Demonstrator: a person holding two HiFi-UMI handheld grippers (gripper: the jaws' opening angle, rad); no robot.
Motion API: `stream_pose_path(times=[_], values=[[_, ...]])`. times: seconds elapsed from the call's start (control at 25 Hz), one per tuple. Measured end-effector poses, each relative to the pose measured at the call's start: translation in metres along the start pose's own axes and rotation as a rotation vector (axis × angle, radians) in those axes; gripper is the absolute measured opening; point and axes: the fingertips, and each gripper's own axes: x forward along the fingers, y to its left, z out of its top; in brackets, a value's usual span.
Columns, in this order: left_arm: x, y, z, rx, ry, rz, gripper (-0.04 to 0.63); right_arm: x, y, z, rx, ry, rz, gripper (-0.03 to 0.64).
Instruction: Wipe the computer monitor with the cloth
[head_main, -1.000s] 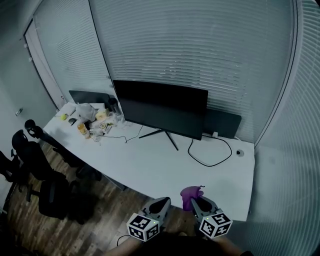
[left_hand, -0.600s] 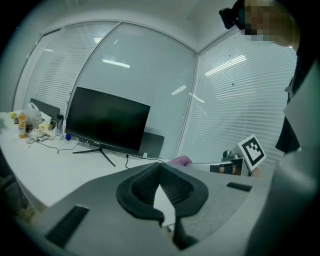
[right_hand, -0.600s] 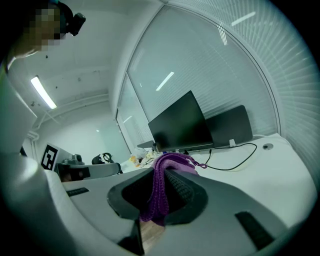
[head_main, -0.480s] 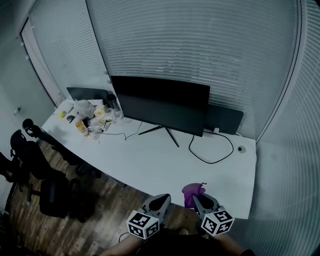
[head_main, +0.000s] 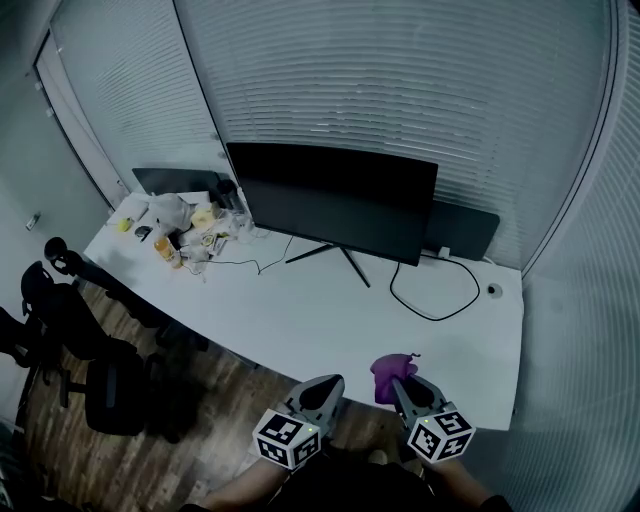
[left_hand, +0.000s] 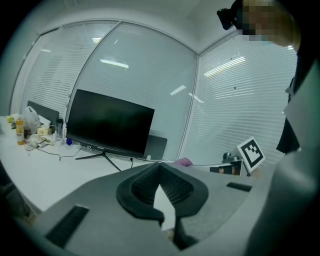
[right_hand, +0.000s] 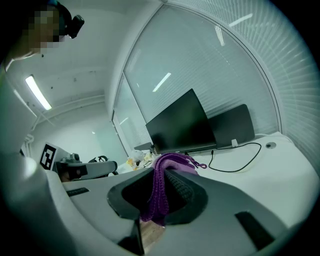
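Holding the purple cloth (right_hand: 172, 161) tight in the right gripper (right_hand: 162, 172), by the near edge of the white desk (head_main: 300, 310). Keeping the left gripper (left_hand: 161, 167) pinched together on nothing, just beside it. Facing the black computer monitor (head_main: 335, 200), well apart at the back.

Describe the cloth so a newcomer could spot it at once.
Find the long white desk below the blinds, with the black monitor at its back. At the desk's near edge, toward the right end, the right tool is shut on a bunched cloth, the only purple thing in view.
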Motion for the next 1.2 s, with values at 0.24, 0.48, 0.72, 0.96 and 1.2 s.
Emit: stream_pose_path(times=[0.24,0.48,0.72,0.96,1.2], values=[[-0.004,0.027,0.02,0.015,-0.019,-0.052,0.005,0.021,0.016,0.014,-0.013,-0.041,-0.055,0.075],[0.001,0.051,0.036,0.023,-0.04,-0.136,0.005,0.042,0.027,0.028,-0.031,-0.091,-0.129,0.075],[0.003,0.071,0.054,0.045,-0.056,-0.219,0.005,0.062,0.041,0.045,-0.05,-0.147,-0.197,0.075],[0.002,0.087,0.075,0.082,-0.072,-0.297,0.005,0.077,0.053,0.07,-0.082,-0.216,-0.265,0.075],[0.008,0.1,0.087,0.109,-0.08,-0.334,0.005,0.08,0.053,0.101,-0.113,-0.287,-0.324,0.075]])
